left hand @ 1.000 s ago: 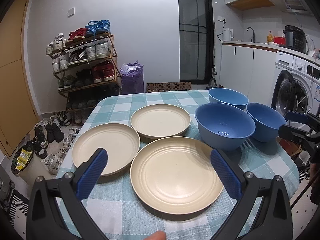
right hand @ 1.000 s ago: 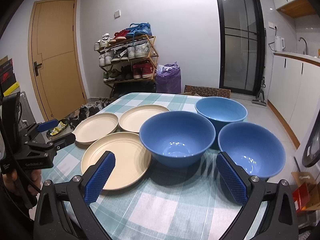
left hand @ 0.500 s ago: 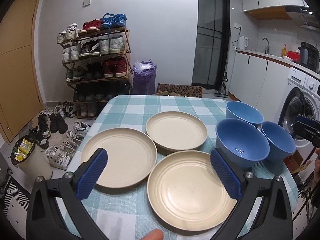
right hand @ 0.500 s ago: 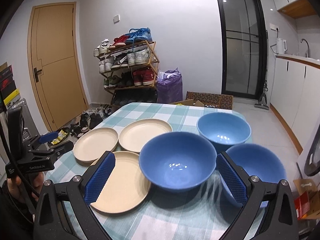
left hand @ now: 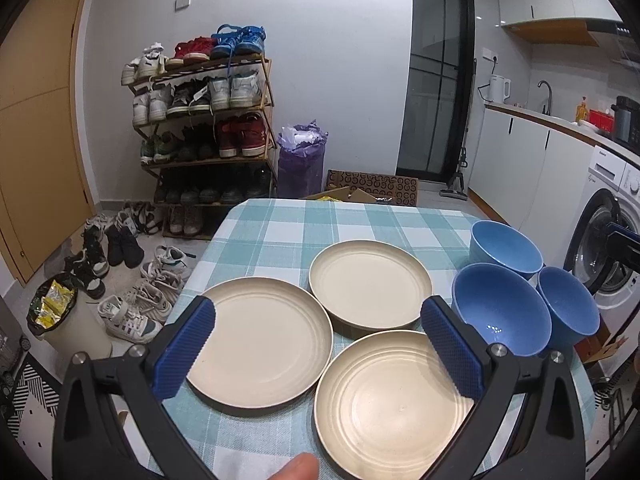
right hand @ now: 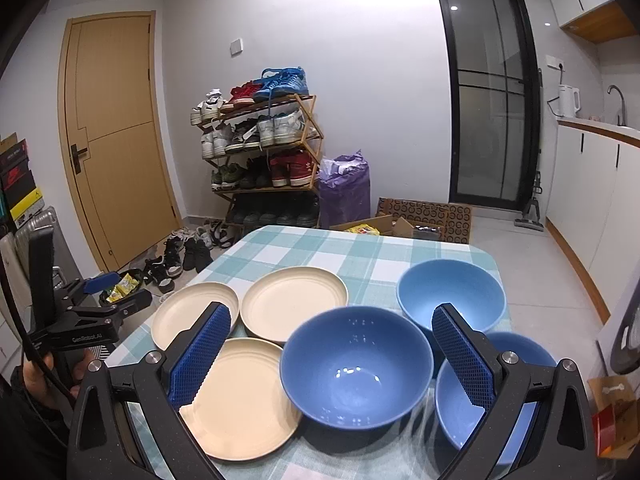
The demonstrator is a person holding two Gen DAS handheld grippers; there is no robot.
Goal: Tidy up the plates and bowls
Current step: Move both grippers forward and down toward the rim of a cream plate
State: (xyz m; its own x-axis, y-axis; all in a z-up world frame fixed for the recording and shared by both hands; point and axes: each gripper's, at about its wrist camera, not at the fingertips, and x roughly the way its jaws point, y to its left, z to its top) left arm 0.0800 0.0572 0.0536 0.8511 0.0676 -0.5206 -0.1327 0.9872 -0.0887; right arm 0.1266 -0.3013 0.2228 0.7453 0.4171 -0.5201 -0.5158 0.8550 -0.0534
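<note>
We see pale grey walls, a wooden door (right hand: 114, 136) on the left, and a shoe rack (left hand: 204, 120) against the back wall with loose shoes (left hand: 132, 280) on the tiled floor. Dark glass door (right hand: 486, 96) at centre-right. White cabinets (left hand: 520, 168), washing machine (left hand: 612, 248). Purple bag (left hand: 301, 164) beside the rack, probably rubbish. Ceiling spots reflect in the glass.

On the table (left hand: 280, 232) there are 3 cream plates: 1 at the left (left hand: 260, 340), 1 farther back (left hand: 370, 284) and 1 nearest (left hand: 396, 404). There are 3 blue bowls: 1 darker and central (right hand: 354, 364), 1 paler behind it (right hand: 452, 292) and 1 at the right (right hand: 500, 412). 2 grippers show, the left (left hand: 320, 354) and the right (right hand: 330, 356).
</note>
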